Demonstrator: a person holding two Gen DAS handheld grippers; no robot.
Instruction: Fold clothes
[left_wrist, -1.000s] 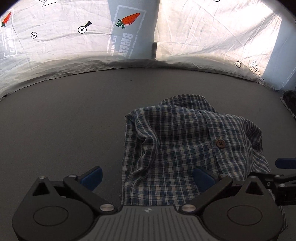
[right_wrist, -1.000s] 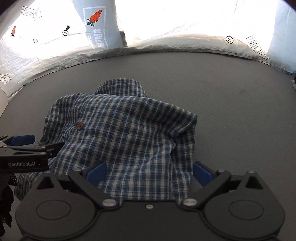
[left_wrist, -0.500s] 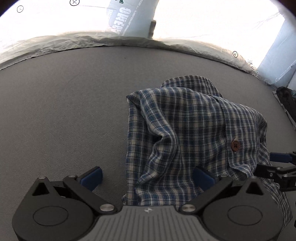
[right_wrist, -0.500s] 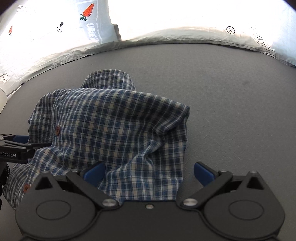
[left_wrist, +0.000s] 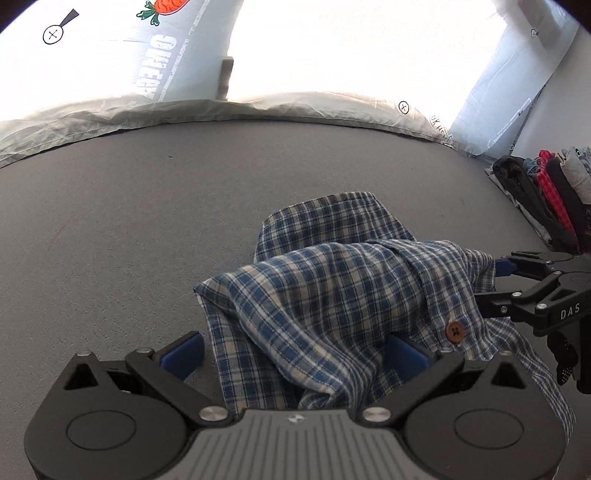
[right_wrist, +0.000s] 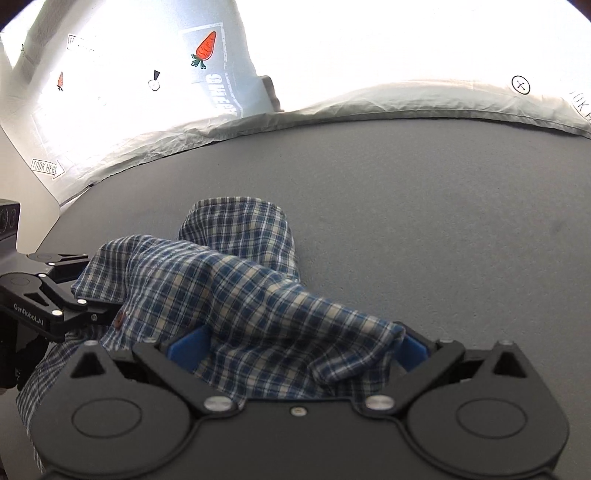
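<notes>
Low in both frames, your left claw (left_wrist: 291, 354) and right claw (right_wrist: 295, 345) gape wide, shirt (left_wrist: 343, 291) bunched between their fingers, collar pointing away.

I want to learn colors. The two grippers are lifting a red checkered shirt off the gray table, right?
Almost. The shirt is blue and white checkered, not red, as the left wrist view shows. The left gripper and right gripper do lift it over the gray table.

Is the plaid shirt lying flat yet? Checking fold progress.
No, the plaid shirt is bunched up and draped over the left gripper.
</notes>
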